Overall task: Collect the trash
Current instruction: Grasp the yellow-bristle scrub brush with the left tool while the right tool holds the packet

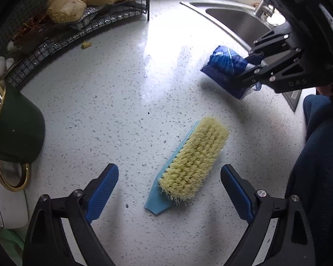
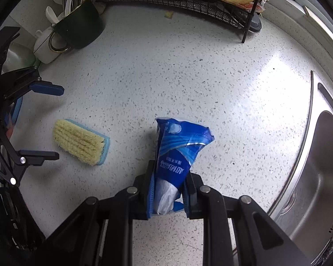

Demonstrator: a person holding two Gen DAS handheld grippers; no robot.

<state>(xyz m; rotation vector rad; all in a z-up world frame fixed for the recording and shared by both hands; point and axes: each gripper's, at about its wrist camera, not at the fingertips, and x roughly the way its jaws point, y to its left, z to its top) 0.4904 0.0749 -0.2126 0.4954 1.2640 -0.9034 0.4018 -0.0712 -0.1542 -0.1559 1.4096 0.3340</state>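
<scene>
Blue plastic wrapper (image 2: 179, 146), with white paper showing inside, is clamped in the right gripper (image 2: 169, 190) above the speckled counter (image 2: 188, 71), near the sink (image 2: 322, 159). The left gripper (image 1: 169, 190) hangs spread wide over a scrubbing brush (image 1: 193, 161). Pinched only at one end, the wrapper might slip free. Its white lettering is upside down and unreadable.

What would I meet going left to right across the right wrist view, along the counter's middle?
Left claw → scrub brush → blue wrapper held in the right claw → sink.
</scene>
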